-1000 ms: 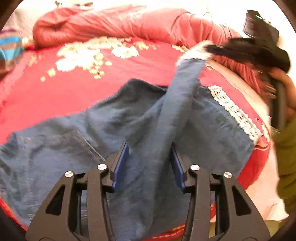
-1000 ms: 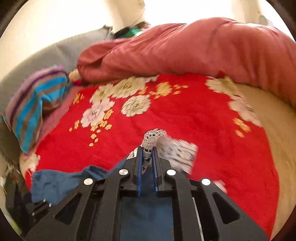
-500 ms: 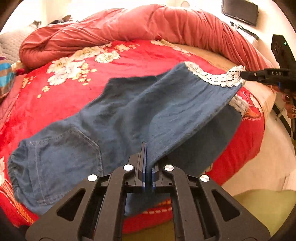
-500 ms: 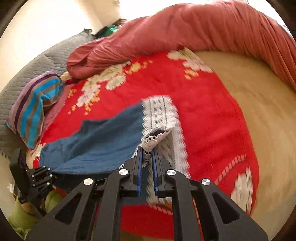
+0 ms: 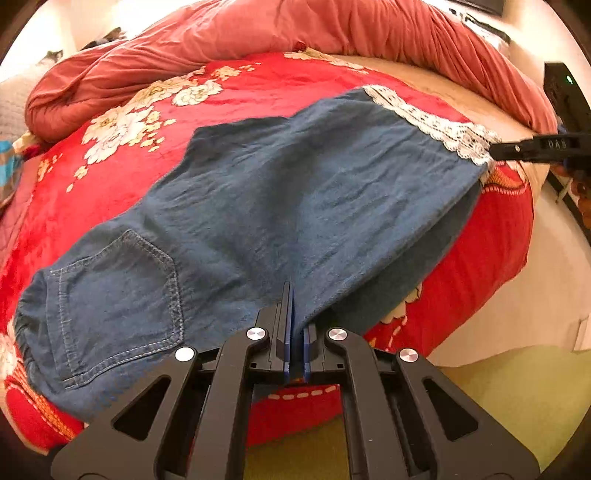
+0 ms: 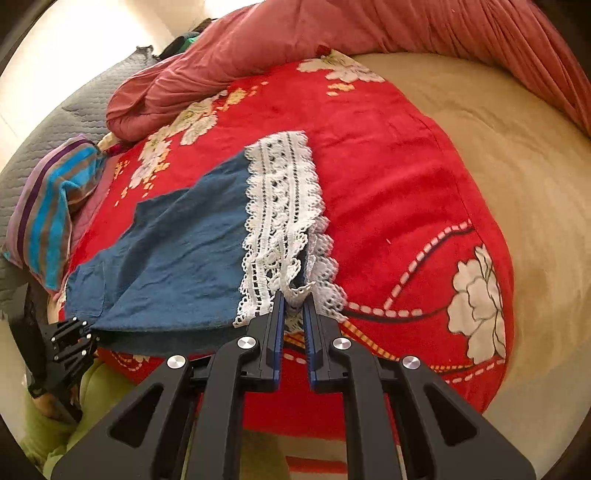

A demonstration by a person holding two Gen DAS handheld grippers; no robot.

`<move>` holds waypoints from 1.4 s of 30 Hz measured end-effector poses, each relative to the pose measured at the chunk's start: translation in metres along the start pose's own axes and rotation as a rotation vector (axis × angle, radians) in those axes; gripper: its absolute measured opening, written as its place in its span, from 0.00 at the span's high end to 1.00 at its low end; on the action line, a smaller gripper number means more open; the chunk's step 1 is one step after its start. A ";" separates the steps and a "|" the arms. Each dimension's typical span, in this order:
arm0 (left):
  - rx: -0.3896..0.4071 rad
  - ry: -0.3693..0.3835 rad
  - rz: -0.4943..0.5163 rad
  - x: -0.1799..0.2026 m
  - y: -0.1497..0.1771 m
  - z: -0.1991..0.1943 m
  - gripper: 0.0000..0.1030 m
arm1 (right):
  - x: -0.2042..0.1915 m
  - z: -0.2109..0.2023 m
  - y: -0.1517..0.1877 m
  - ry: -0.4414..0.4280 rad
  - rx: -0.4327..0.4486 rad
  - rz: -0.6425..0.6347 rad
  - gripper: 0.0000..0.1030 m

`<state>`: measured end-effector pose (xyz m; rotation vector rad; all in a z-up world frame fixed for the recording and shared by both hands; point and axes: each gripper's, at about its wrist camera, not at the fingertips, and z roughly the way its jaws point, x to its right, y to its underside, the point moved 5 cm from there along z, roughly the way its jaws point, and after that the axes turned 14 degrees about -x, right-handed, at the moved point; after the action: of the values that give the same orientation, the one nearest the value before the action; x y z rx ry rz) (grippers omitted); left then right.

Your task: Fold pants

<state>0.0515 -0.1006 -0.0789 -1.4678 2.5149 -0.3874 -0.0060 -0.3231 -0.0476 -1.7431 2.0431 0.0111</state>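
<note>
Blue denim pants (image 5: 280,192) with a white lace hem (image 5: 436,125) lie spread across the red flowered blanket (image 5: 258,81), one leg laid over the other, a back pocket (image 5: 114,302) at lower left. My left gripper (image 5: 293,295) is shut on the near edge of the pants close to the crotch. From the right wrist, my right gripper (image 6: 294,295) is shut on the lace hem (image 6: 280,192) of the pants (image 6: 177,251) at the leg end. Each gripper shows in the other's view: the right gripper (image 5: 496,152) at the far right, the left gripper (image 6: 90,332) at the lower left.
A rolled pink-red duvet (image 5: 258,33) runs along the back of the bed. A striped pillow (image 6: 48,214) and a grey quilted cover (image 6: 74,107) sit at the left. Bare beige mattress (image 6: 517,166) lies to the right. A green-clad leg (image 5: 517,387) stands by the bed's edge.
The left jaws have shut on the pants' near edge. My right gripper has carried the lace hem rightward and down, so the lifted leg now lies flat over the other.
</note>
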 end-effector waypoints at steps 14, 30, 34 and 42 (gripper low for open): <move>-0.034 -0.007 0.021 0.005 0.002 0.009 0.99 | -0.073 -0.032 0.013 0.179 0.151 -0.465 0.67; -0.028 -0.009 0.026 0.008 0.007 0.001 0.98 | -0.174 0.065 0.059 0.235 0.005 -1.028 0.97; -0.040 0.026 0.023 0.007 0.011 0.001 0.97 | -0.165 0.068 0.067 0.196 -0.031 -1.038 0.97; 0.011 0.083 -0.019 -0.002 0.024 -0.025 0.68 | -0.157 0.038 0.060 0.086 -0.017 -0.959 0.76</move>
<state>0.0248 -0.0843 -0.0629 -1.5020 2.5599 -0.4734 -0.0342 -0.1533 -0.0456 -2.5744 1.0658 -0.3433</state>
